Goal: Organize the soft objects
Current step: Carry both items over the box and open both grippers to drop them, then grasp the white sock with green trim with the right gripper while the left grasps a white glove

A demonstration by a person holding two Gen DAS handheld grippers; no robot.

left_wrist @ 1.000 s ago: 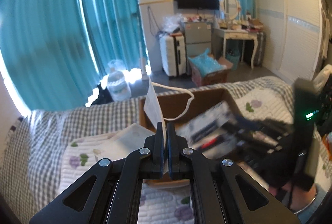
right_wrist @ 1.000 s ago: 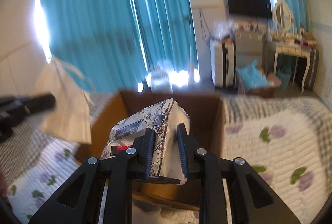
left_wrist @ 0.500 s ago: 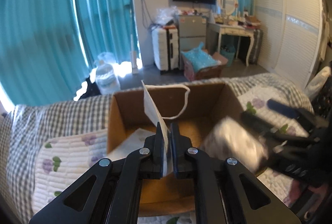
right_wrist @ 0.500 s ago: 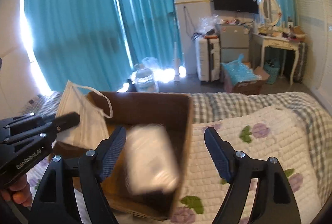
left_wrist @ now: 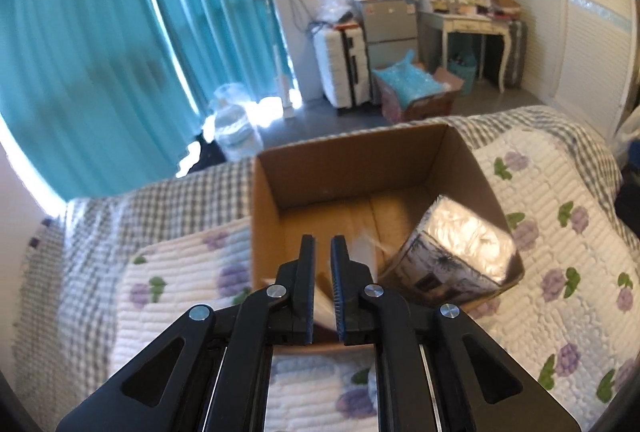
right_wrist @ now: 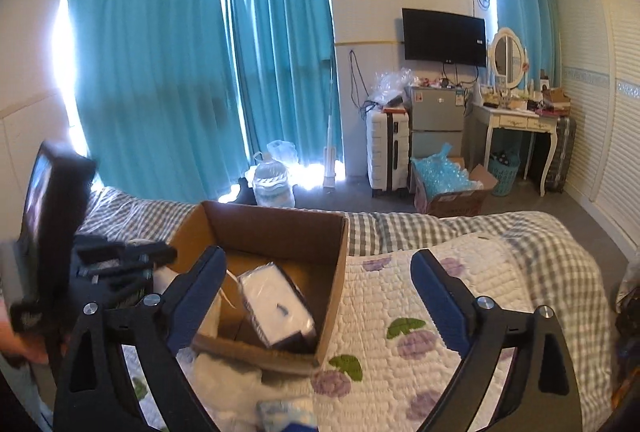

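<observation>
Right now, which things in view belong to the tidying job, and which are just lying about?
Job: cardboard box, tissue pack inside it, face mask dropping in, left hand-held gripper, right hand-held gripper.
Lying about: suitcase, water jug, wall TV.

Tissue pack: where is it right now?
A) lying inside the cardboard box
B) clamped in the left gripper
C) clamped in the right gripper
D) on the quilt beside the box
A: the tissue pack lies in the cardboard box; the right gripper is wide open and holds nothing.
</observation>
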